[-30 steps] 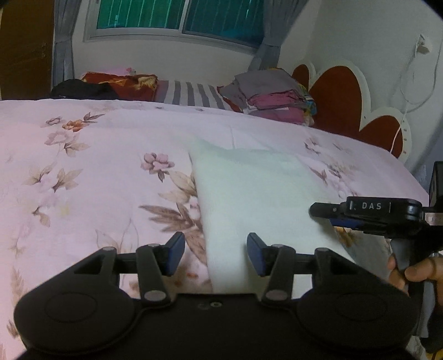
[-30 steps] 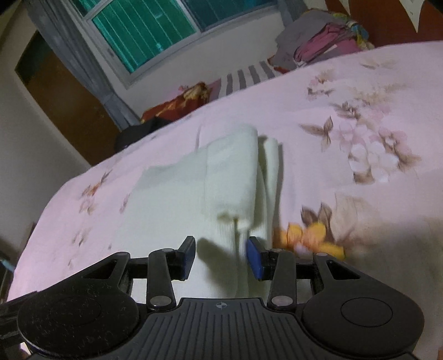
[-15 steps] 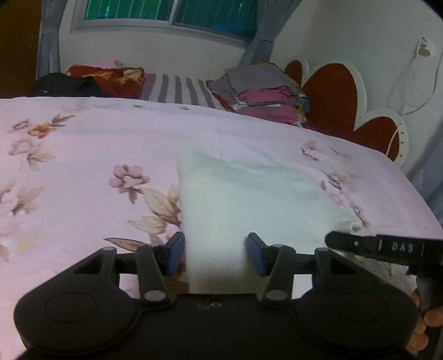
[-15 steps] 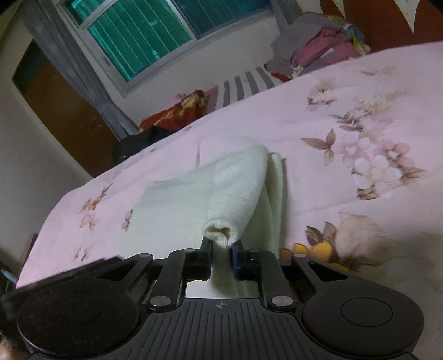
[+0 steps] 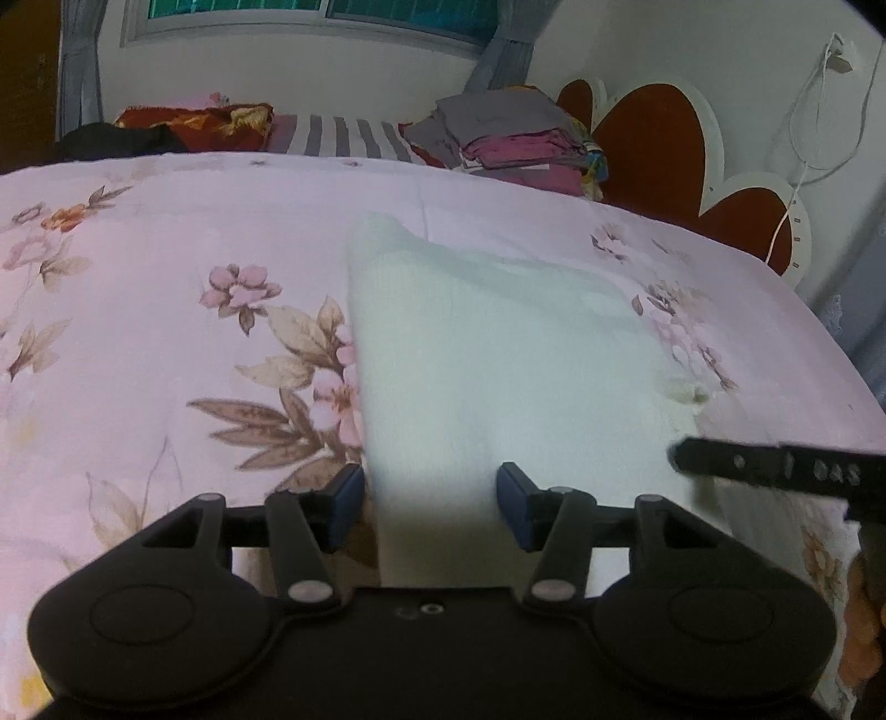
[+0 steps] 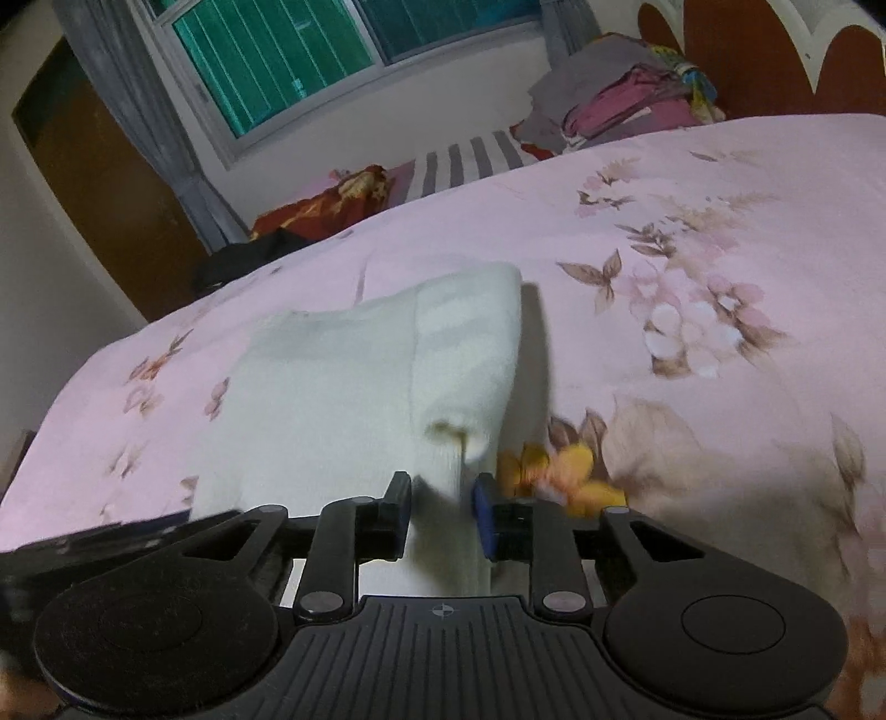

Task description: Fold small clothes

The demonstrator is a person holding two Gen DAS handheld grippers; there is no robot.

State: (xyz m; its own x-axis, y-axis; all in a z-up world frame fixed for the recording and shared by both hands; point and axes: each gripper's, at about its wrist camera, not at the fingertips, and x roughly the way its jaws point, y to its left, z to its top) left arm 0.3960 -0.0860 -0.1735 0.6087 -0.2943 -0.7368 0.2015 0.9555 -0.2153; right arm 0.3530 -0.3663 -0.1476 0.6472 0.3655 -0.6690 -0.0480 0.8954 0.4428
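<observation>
**Pale cloth half folded on the bed, both grippers at its near edge**

A pale cloth [image 5: 498, 354] lies on the pink floral bedspread [image 5: 138, 332], close to the near edge of the bed and a little toward the headboard [image 5: 664, 138] side. In the right wrist view its headboard-side edge is turned over onto itself in a soft roll [image 6: 470, 354], with a small open corner at the near end of that roll.

The left gripper [image 5: 431, 504] sits low at the near edge of the cloth. Its jaws stand wide apart, the left blue pad at the cloth's outer edge and the right pad over the fabric; nothing is between them but the flat cloth below. I cannot tell whether the pads touch it.

The right gripper [image 6: 441, 518] is at the near end of the roll. Its jaws are narrow but parted, with a strip of cloth running down between the pads; the frame is blurred here and I cannot tell whether the pads press on it. In the left wrist view one dark finger of this gripper reaches in from the right, just beside the cloth's corner.

At the far edge of the bed lie a stack of folded clothes [image 5: 515, 144], a striped pillow [image 5: 343, 135] and a red patterned bundle [image 5: 205, 119], under a window [image 6: 288, 50]
</observation>
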